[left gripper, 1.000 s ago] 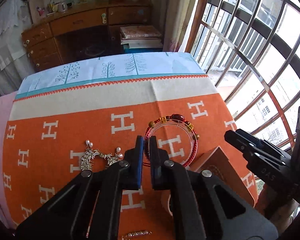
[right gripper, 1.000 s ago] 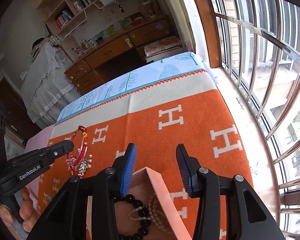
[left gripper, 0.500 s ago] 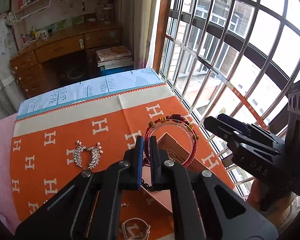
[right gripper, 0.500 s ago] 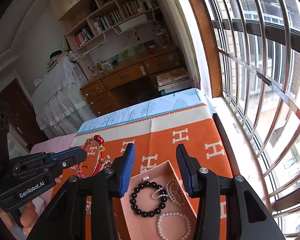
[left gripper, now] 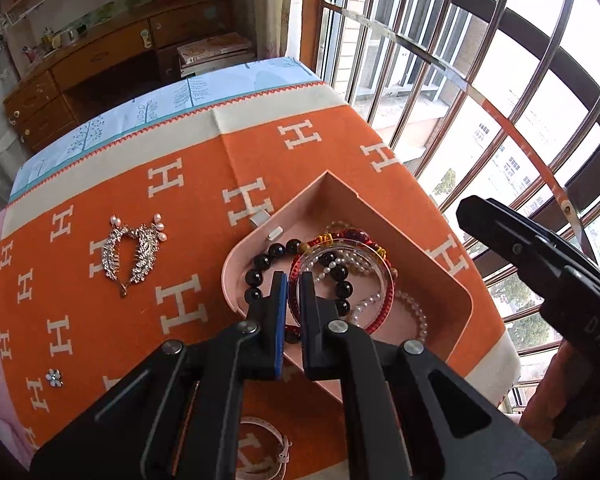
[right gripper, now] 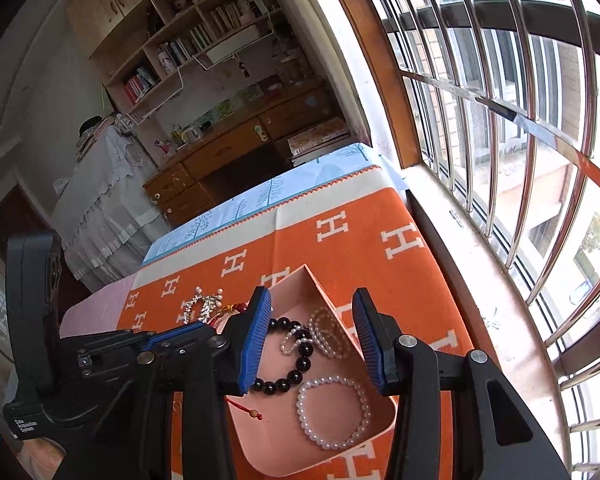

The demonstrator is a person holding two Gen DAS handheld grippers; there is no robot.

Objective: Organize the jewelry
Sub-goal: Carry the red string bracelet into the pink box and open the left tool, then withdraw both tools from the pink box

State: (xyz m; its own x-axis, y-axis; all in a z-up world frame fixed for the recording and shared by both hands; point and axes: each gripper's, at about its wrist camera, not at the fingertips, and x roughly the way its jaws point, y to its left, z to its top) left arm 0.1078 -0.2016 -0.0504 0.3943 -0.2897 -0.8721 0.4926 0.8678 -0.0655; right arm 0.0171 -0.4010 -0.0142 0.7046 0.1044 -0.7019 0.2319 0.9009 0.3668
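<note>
My left gripper is shut on a red cord bracelet that is threaded with a clear bangle and has red and yellow beads at its far side. It hangs over the pink box. In the box lie a black bead bracelet and pearl strands. The right wrist view shows my right gripper open above the same box, with nothing between its fingers. Below it are the black beads and a white pearl bracelet. The left gripper comes in from the left there.
On the orange H-patterned cloth lie a leaf-shaped pearl brooch, a small flower stud and a pale strap. Barred windows close off the right side, just past the table edge. A wooden desk stands beyond.
The left gripper carried the red bracelet to the right, from above the cloth to over the pink box. The right gripper rose and drew back, so the whole box now shows.
</note>
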